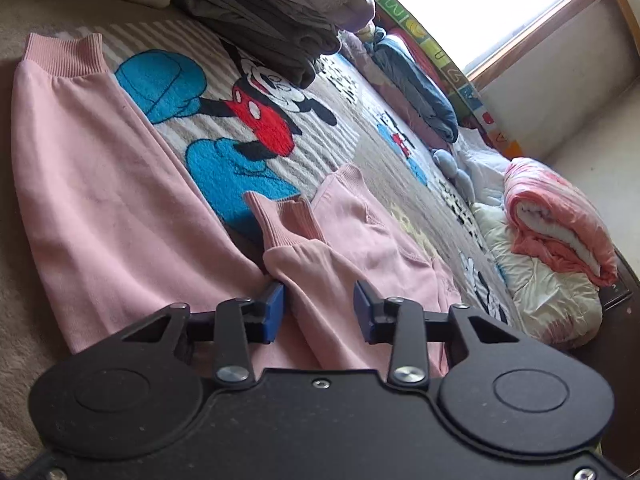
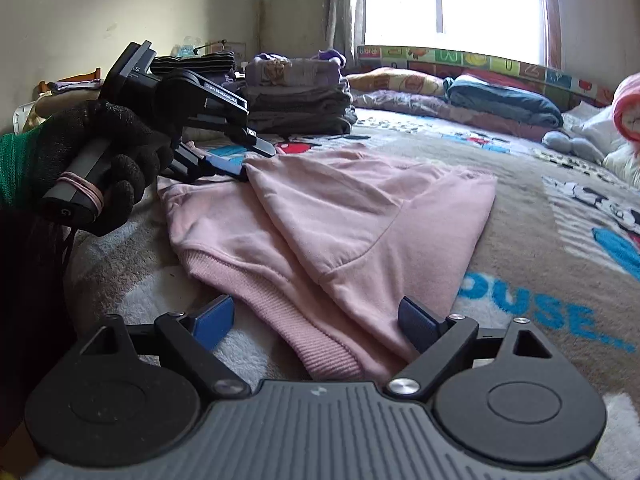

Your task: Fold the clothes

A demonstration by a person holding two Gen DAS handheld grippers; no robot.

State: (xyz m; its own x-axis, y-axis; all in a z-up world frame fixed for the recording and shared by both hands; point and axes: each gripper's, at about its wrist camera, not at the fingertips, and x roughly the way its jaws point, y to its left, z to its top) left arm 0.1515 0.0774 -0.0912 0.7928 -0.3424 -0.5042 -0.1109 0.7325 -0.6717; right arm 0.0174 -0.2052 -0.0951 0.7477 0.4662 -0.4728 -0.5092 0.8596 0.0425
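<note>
A pink sweatshirt [image 1: 100,200] lies spread on a Mickey Mouse blanket [image 1: 256,116] on a bed. In the left wrist view its ribbed hem is far left and one sleeve with a ribbed cuff [image 1: 284,220] is folded across the body. My left gripper [image 1: 318,306] is open, its blue pads either side of that sleeve. In the right wrist view the sweatshirt [image 2: 340,216] lies ahead, its hood on top and its ribbed band [image 2: 312,328] nearest. My right gripper [image 2: 316,320] is open over that band. The left gripper [image 2: 224,166] also shows there, at the garment's far left edge, held by a gloved hand.
A stack of folded dark clothes [image 1: 272,28] stands at the far side of the blanket, also in the right wrist view [image 2: 300,100]. A rolled pink-and-white quilt [image 1: 560,224], pillows [image 2: 500,100] and a small blue plush toy [image 1: 452,168] lie along the window side.
</note>
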